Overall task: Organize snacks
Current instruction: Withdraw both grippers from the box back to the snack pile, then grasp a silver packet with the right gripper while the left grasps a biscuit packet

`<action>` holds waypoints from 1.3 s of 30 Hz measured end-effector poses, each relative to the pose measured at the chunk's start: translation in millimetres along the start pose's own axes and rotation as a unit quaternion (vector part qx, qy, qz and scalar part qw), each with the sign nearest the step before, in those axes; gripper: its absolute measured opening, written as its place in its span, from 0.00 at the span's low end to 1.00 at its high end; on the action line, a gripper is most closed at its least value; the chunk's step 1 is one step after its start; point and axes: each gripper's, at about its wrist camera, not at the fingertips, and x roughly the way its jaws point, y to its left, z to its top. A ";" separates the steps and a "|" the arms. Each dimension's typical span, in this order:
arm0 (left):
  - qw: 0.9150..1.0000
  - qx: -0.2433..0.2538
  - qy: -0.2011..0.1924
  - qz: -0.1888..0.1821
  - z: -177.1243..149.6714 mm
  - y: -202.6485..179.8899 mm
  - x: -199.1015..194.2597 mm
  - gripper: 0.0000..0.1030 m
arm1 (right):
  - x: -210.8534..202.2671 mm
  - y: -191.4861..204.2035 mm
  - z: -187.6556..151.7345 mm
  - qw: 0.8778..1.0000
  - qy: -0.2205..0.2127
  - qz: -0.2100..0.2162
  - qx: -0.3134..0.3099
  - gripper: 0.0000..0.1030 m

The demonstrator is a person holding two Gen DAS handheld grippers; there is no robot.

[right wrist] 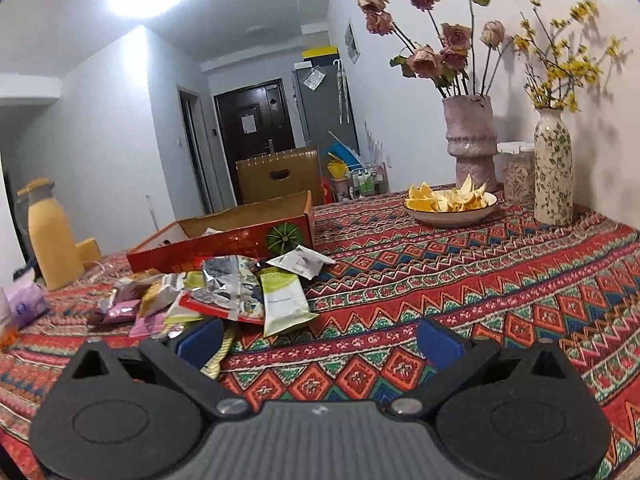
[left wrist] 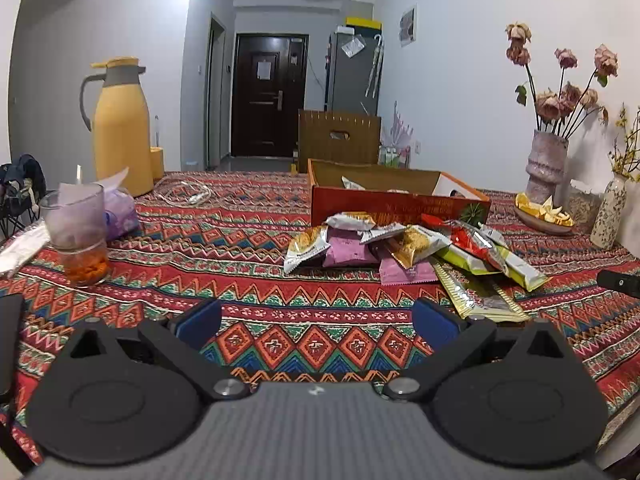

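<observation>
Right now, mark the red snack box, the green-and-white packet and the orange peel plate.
red snack box (right wrist: 224, 246): right wrist view, on its red front wall.
green-and-white packet (right wrist: 285, 302): right wrist view, on the packet's flat face.
orange peel plate (right wrist: 448, 216): right wrist view, on the plate's near rim.

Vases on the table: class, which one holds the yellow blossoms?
The slim floral vase nearest the wall; the wider pink vase beside it holds dried roses.

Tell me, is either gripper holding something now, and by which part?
Nothing is held. The left gripper and the right gripper are both open and empty above the tablecloth, short of the snack packets.
</observation>
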 end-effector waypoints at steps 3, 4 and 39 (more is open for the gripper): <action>1.000 -0.001 0.009 0.001 3.9 -0.1 14.6 1.00 | 8.6 5.7 2.3 1.000 0.005 0.002 -0.014 1.00; 1.000 -0.002 0.011 0.005 6.0 0.3 19.8 1.00 | 12.7 5.8 4.3 1.000 0.008 0.003 -0.015 1.00; 0.990 -0.089 0.105 -0.043 60.4 44.5 227.7 0.44 | 262.4 -3.3 70.7 0.982 0.140 0.070 0.104 0.17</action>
